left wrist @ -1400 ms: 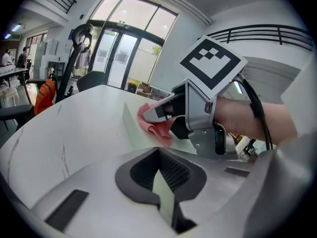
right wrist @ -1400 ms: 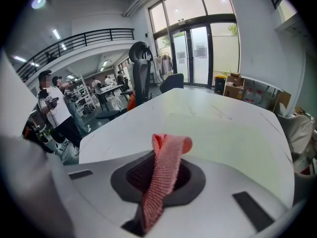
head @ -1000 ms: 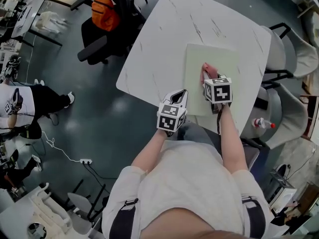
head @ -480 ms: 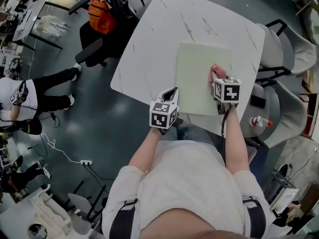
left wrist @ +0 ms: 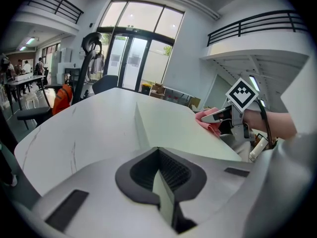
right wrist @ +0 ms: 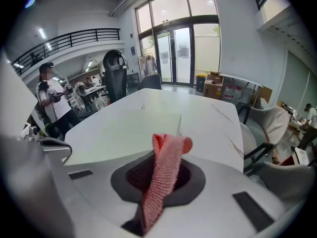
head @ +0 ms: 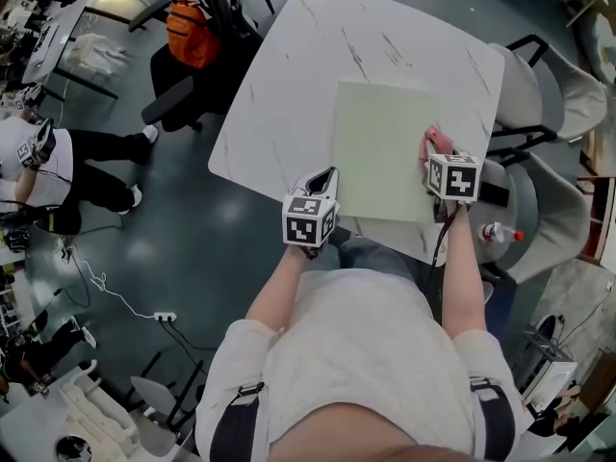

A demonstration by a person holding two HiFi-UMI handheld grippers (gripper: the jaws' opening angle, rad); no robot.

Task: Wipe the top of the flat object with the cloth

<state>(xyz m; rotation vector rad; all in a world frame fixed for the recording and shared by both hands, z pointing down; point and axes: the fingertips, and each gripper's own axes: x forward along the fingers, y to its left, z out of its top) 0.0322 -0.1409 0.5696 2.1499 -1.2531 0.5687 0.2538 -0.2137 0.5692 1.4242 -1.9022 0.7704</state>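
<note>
The right gripper (head: 430, 152) pinches the pink cloth (head: 441, 141) at the right edge of the pale green board (head: 380, 147), which lies on the white table (head: 279, 85). The left gripper (head: 325, 178) is clamped on the board's near-left corner. Bare board spreads between them.

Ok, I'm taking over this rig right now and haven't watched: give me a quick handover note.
Left tool: shut on the left edge of the pale green board, steadying it on the white table.
Right tool: shut on the pink cloth, which sits at the board's right edge.
Done: cannot tell how much is wiped; no marks show on the board.
Left: sweep the cloth across the top, probably leftward, keeping the left grip.
</note>
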